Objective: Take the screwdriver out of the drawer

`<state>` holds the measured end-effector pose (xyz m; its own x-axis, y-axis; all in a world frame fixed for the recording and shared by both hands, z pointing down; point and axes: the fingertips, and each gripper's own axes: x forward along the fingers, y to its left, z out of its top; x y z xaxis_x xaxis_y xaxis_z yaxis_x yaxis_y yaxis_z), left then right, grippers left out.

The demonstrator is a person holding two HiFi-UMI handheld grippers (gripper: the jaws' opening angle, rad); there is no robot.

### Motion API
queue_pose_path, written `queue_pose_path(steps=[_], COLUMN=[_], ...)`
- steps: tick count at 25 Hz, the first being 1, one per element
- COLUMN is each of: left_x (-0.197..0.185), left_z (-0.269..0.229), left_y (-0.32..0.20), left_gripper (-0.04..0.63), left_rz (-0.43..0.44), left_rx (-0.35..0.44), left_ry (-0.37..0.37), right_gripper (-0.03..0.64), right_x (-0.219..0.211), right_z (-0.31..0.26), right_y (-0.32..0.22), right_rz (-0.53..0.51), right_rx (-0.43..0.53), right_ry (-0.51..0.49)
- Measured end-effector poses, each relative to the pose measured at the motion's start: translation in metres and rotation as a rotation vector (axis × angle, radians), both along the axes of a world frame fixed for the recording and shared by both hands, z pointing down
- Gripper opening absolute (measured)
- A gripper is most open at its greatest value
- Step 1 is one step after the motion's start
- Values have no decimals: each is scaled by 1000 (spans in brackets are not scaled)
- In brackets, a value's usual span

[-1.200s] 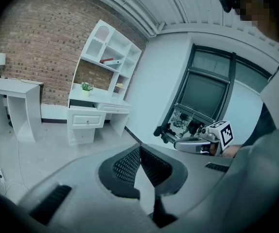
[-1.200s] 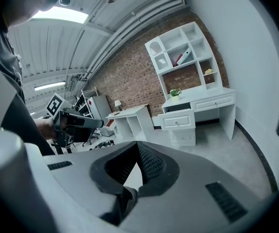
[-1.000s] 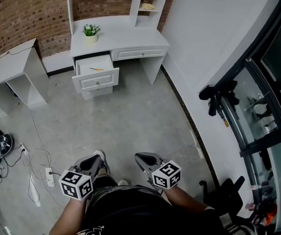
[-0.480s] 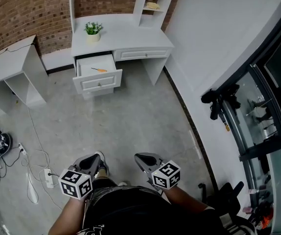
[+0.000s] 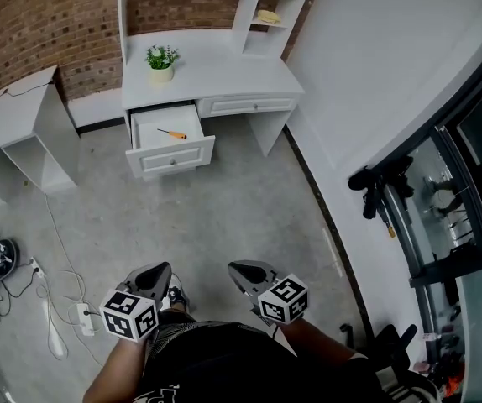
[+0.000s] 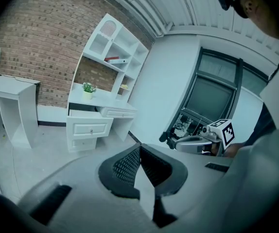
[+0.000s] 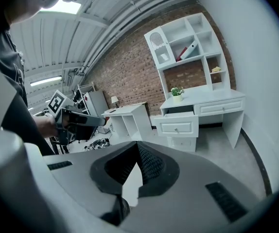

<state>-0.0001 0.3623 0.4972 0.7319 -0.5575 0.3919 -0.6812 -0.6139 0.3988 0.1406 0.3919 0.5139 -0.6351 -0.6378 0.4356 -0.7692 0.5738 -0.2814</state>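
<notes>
A screwdriver (image 5: 172,133) with an orange handle lies in the open top drawer (image 5: 174,153) of a white desk (image 5: 224,74) at the far end of the floor. Both grippers are held low and close to my body, far from the desk. My left gripper (image 5: 160,269) is shut with nothing in it, and its pads meet in the left gripper view (image 6: 139,149). My right gripper (image 5: 238,268) is likewise shut and empty (image 7: 138,148). The open drawer (image 7: 178,126) shows ahead in the right gripper view, its inside hidden. The desk (image 6: 88,125) stands far off in the left gripper view.
A potted plant (image 5: 161,60) stands on the desk top. A white side table (image 5: 18,120) stands left of the desk. Cables and a power strip (image 5: 81,313) lie on the floor at my left. A white wall and black gear (image 5: 381,185) run along the right.
The desk and open drawer have come nearer and sit lower in the head view. Both grippers moved forward with me, still shut and side by side.
</notes>
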Motion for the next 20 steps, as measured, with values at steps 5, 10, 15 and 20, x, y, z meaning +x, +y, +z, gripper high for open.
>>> queue_pose_path(steps=[5, 10, 15, 20], left_x=[-8, -28, -42, -56], left_z=[-8, -12, -11, -6], left_y=[-47, -94, -136, -169], left_gripper=[18, 18, 18, 18], left_rz=[11, 17, 36, 61], left_rx=[9, 16, 21, 21], left_ry=[9, 8, 12, 10], right_gripper=[5, 5, 5, 5], right_x=[-10, -29, -46, -61], right_z=[-5, -10, -7, 0], right_y=[-43, -89, -132, -163], right_rz=[10, 16, 27, 41], right_rx=[-2, 0, 2, -4], right_ry=[4, 8, 16, 28])
